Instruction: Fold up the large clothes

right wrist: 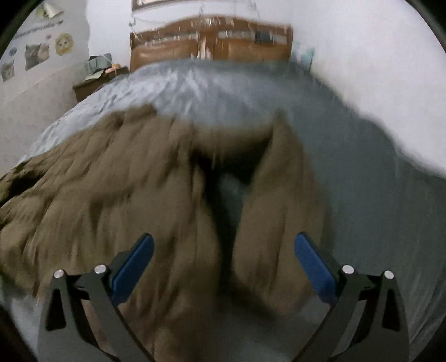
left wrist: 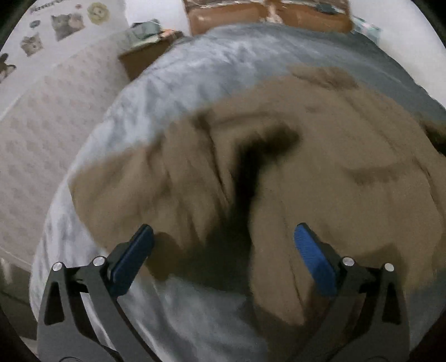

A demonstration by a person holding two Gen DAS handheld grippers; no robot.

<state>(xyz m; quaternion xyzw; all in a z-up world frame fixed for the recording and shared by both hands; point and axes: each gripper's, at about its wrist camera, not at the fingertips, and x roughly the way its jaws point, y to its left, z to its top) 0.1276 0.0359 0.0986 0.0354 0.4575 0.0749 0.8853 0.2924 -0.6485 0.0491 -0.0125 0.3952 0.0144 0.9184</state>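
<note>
Across the middle of both frames, a large brown garment [left wrist: 320, 172] is spread in rumpled folds on a bed covered by a pale blue-grey sheet [left wrist: 178, 75]. Both views are blurred.

At the bottom of the left wrist view, the left claw [left wrist: 223, 236] is seen with its blue-padded fingers [left wrist: 133, 256] spread wide apart. Nothing is gripped; the brown cloth lies below and beyond the pads, with a dark fold running up between them. Whether the pads touch the cloth cannot be told.

At the bottom of the right wrist view, the right claw [right wrist: 223, 245] is likewise held wide open with nothing gripped. The garment [right wrist: 111, 195] fills the left and centre of that frame, and a dark gap in it opens onto the sheet [right wrist: 376, 195] near the centre.

At the top centre of each frame, a wooden headboard [right wrist: 211, 41] is seen against a white wall. In the upper left, a small brown bedside stand [right wrist: 86, 89] is seen beside the bed, with greenish items [right wrist: 97, 65] piled on top; what they are cannot be made out. Animal pictures [left wrist: 67, 25] are fixed to the wall at the upper left.
</note>
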